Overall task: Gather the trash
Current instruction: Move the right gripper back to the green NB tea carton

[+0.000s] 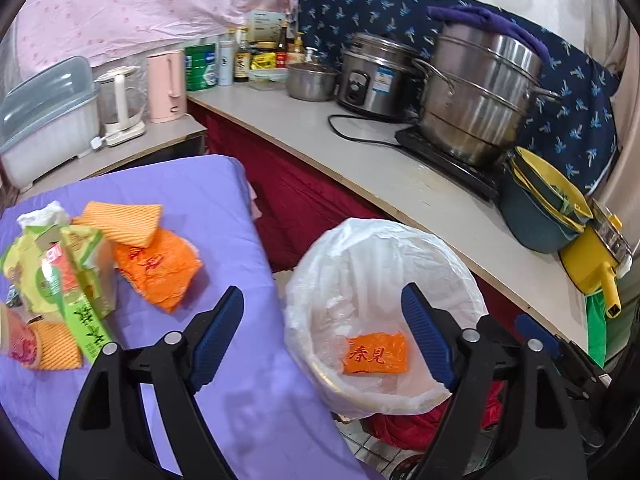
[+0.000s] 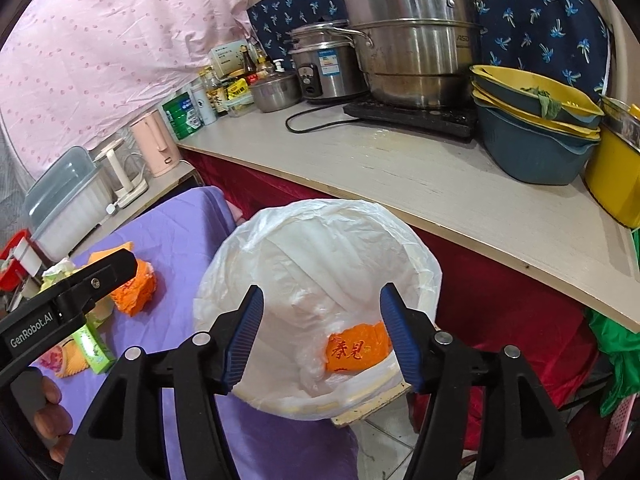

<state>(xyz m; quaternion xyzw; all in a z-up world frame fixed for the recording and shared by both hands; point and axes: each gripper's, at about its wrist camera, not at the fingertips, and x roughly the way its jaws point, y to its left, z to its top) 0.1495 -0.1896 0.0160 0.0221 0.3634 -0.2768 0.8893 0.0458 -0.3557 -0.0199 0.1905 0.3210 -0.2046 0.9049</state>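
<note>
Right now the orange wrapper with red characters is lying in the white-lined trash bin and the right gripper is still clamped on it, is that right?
Not quite. The orange wrapper does lie in the white-lined trash bin, but the right gripper is not clamped on it: the right wrist view shows its jaws open above the bin, nothing between them.

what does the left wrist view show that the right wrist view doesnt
Only the left wrist view shows the trash pile on the purple cloth in full: the striped orange pad and the whole green carton.

Only the right wrist view shows the person's hand holding the left gripper's handle, and a red object at the far left edge.

Both show the lined trash bin with one orange wrapper in it, the crumpled orange wrapper on the cloth, the steamer pot, and open, empty jaws.
</note>
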